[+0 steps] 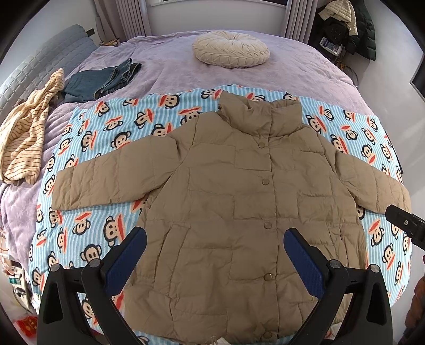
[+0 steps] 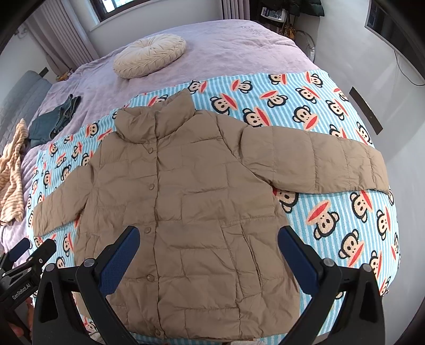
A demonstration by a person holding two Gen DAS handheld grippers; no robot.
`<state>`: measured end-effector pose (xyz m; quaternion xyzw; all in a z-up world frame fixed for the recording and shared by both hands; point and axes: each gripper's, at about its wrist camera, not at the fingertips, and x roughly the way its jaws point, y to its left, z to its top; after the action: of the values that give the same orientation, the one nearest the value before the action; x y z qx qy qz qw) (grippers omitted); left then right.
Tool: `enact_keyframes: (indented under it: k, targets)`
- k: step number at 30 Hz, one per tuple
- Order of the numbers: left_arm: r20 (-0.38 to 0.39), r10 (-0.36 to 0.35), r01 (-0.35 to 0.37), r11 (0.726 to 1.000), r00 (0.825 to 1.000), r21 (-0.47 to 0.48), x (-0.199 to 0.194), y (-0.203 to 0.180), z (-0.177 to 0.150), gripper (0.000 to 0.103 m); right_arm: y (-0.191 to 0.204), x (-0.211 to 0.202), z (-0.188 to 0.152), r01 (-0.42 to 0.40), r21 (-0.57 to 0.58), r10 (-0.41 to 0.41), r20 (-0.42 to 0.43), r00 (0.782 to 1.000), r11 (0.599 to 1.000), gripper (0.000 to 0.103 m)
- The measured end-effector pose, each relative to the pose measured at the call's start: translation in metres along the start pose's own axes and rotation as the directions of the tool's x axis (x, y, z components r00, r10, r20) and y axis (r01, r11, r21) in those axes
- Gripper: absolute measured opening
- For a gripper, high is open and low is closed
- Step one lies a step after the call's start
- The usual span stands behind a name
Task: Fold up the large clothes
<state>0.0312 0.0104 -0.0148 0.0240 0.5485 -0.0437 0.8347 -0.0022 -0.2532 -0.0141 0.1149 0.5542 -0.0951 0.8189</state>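
Observation:
A tan quilted puffer jacket (image 1: 233, 191) (image 2: 186, 201) lies flat and face up on a blue striped monkey-print blanket (image 1: 111, 124) (image 2: 332, 212), snaps closed, collar away from me, both sleeves spread sideways. My left gripper (image 1: 215, 238) hovers open above the jacket's lower front, with nothing between its blue pads (image 1: 127, 260). My right gripper (image 2: 208, 238) also hangs open over the lower hem area, holding nothing. In the right wrist view the left gripper's black body (image 2: 26, 262) shows at the lower left. The right gripper's tip (image 1: 406, 223) shows by the jacket's right cuff in the left wrist view.
The blanket covers a bed with a lilac quilt (image 1: 172, 63) (image 2: 225, 50). A round cream cushion (image 1: 230, 48) (image 2: 149, 55) sits at the far side. Folded jeans (image 1: 103, 79) (image 2: 54, 116) and a yellow striped garment (image 1: 26, 130) (image 2: 12, 164) lie at the left. Coats hang at the far right (image 1: 353, 24).

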Motion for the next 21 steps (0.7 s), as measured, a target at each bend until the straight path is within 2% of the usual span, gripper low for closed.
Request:
enact_keyframes:
  k: [21]
  targets:
    - [0.001,0.000,0.000,1.000,1.000,0.001,-0.0001,0.0017,-0.0003,0.103,0.0010,-0.0002,-0.0011,0.000,0.001,0.000,-0.001,1.000,1.000,0.103]
